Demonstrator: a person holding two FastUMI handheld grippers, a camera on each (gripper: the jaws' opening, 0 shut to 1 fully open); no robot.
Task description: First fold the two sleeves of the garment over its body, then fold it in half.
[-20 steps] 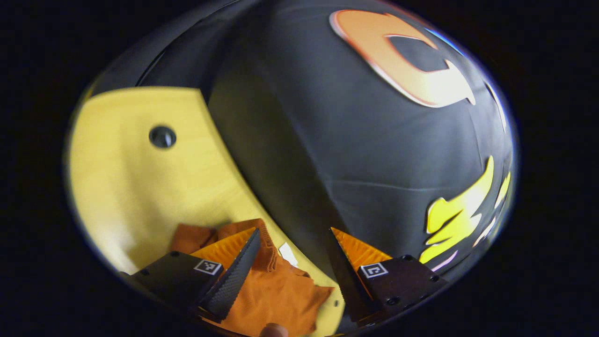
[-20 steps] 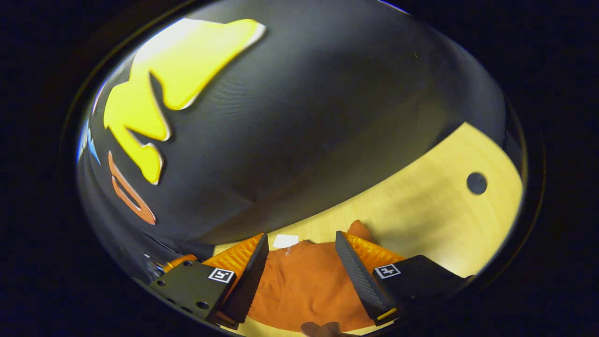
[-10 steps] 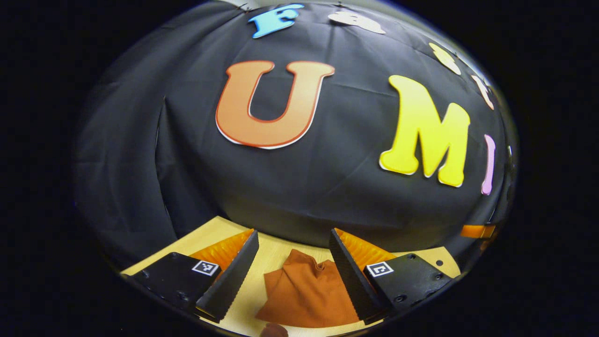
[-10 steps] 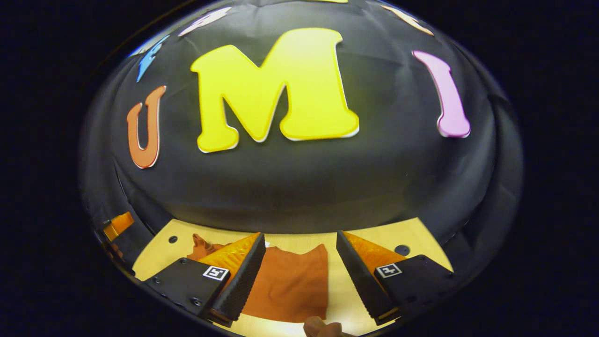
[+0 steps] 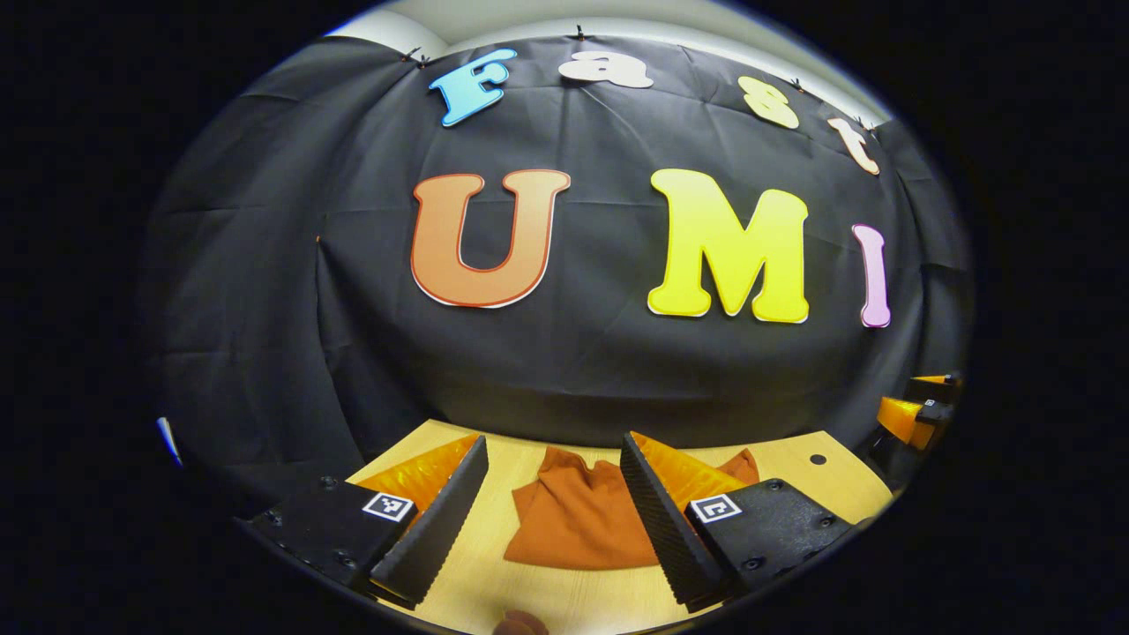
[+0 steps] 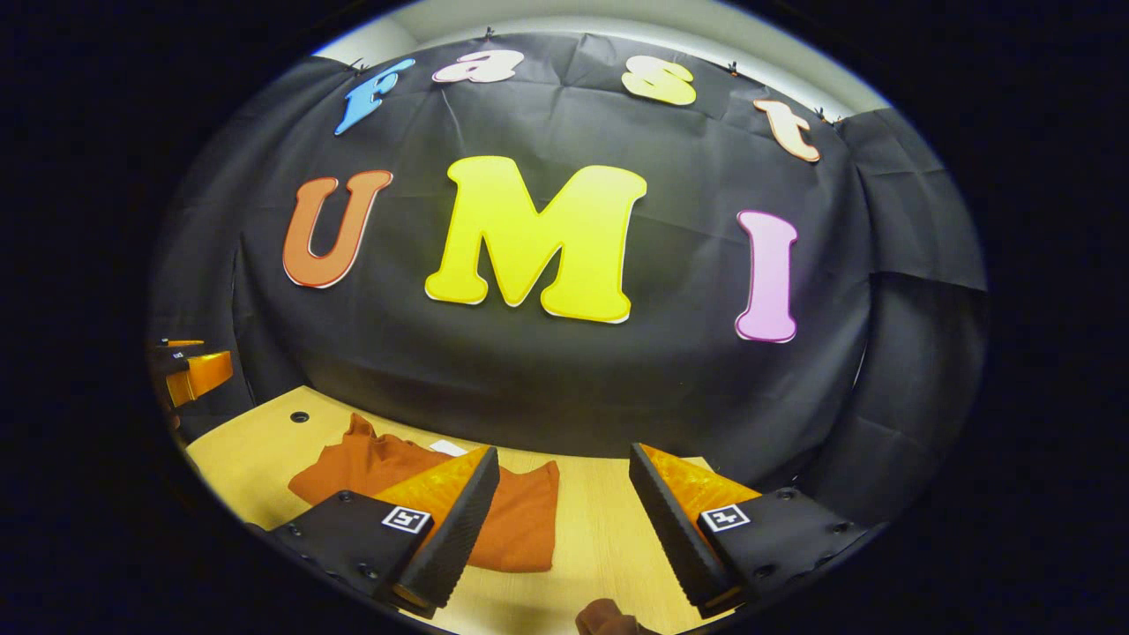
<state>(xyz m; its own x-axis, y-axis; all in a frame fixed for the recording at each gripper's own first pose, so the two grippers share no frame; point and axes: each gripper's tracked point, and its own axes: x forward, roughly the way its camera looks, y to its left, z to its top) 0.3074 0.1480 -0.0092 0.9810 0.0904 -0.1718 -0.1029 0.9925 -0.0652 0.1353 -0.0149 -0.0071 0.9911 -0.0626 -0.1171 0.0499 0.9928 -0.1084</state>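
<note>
In the left gripper view, the left tongs (image 5: 551, 498) stand spread wide with nothing between the fingers, lifted off the wooden surface (image 5: 494, 582); beyond them the orange garment (image 5: 578, 520) lies on that surface as a compact folded bundle, partly hidden behind one finger, near the foot of the black cloth wall (image 5: 564, 370); at the right edge of this view the other tongs show small and well apart from the cloth; a fingertip of the person peeks in at the bottom edge. In the right gripper view, the right tongs (image 6: 564, 503) are likewise released and empty, raised above the surface (image 6: 600, 547); the garment (image 6: 388, 467) sits to the left of them, a small flat packet with a white tag at its far edge and one bunched corner sticking up; no sleeve lies spread out from it. Judging from that shape, both sleeve folds and the halving look done; what may remain is only smoothing the raised corner, if anything.
</note>
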